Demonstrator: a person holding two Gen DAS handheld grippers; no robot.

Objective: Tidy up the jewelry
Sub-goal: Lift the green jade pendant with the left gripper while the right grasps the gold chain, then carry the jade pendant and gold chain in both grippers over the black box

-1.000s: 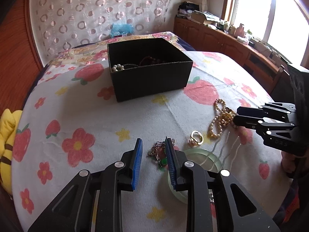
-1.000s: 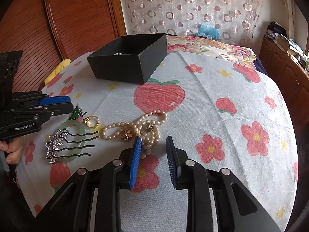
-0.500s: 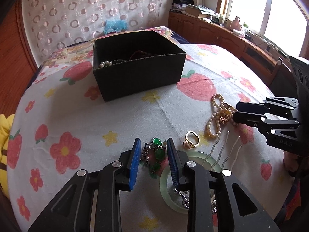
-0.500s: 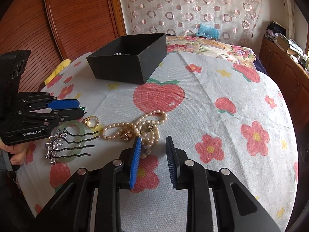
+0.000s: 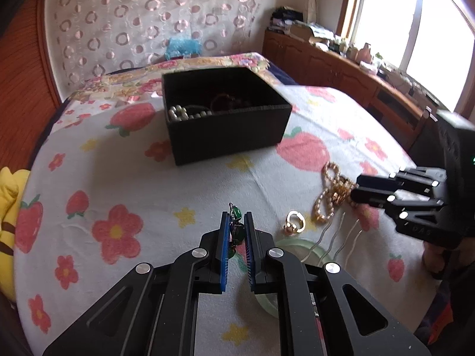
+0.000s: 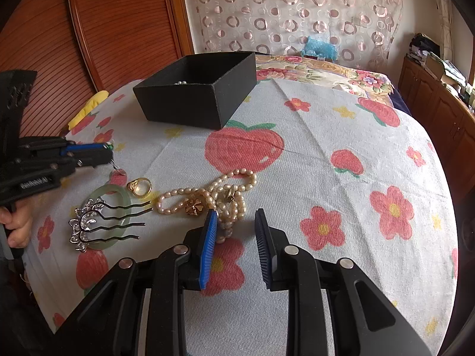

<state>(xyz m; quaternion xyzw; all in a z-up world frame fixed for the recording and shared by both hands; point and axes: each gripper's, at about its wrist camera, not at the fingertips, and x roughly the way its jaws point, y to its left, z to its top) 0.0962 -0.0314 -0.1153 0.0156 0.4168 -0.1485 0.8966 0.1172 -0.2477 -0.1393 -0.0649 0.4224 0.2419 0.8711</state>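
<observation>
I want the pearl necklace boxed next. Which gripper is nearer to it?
Right. The right gripper hovers open at the pearl necklace, one fingertip at its near end. The left gripper is off beside it, shut on a green pendant.

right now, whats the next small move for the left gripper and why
Probably lift and carry toward the black box. The left gripper has just closed its jaws on the green-stone piece, which sits pinched between the blue pads, and the open box already holds pearls. The right gripper hangs open by the pearl necklace, out of the path.
</observation>
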